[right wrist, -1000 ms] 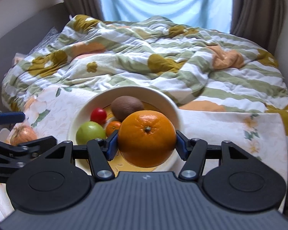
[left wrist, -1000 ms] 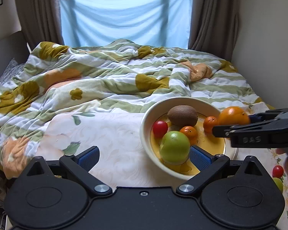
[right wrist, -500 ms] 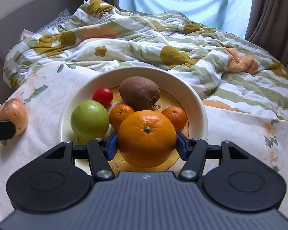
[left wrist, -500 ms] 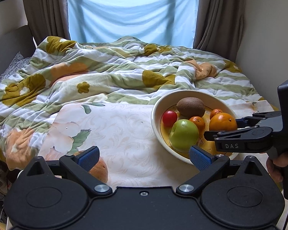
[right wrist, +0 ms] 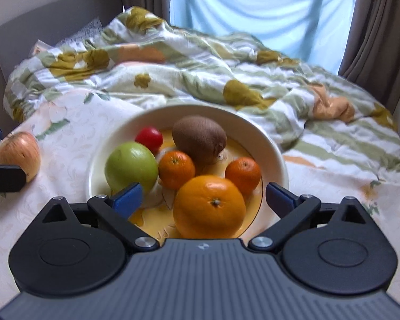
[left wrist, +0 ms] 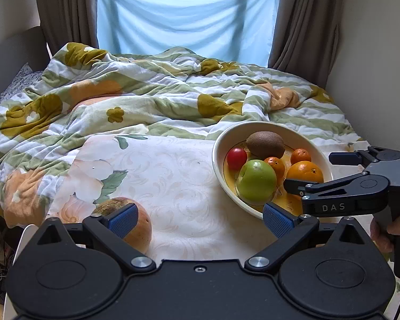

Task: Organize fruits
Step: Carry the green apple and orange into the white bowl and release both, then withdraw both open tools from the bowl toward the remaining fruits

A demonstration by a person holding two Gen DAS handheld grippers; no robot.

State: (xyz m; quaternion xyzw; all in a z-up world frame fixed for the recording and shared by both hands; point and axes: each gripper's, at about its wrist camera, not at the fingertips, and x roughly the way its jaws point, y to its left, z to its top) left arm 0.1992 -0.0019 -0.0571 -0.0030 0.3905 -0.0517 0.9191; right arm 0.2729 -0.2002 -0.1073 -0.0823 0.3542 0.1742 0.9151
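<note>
Drop-off step, basically done. Right gripper (right wrist: 202,197) just swung its jaws open wide, blue pads well clear of the big orange (right wrist: 209,206), which now sits loose in the bowl (right wrist: 269,146) at the near side. Nothing gripped.

Left gripper (left wrist: 200,220) also gaping wide and empty, with the reddish apple (left wrist: 136,226) still out on the tablecloth (left wrist: 173,176), left of the bowl, right behind the left pad.

Next up, probably: back the right one out without nudging the pile, then square the left jaws around that apple and close — round and smooth, so likely to roll if pinched off-centre.

Bowl is cream, glossy, shallow, yellow inside. Packed in there: fuzzy brown kiwi (right wrist: 199,140) at the far side, waxy green apple (right wrist: 131,166) on the left, two small dimpled mandarins, one shiny little tomato (right wrist: 149,138). Getting crowded — not much flat space left.
</note>
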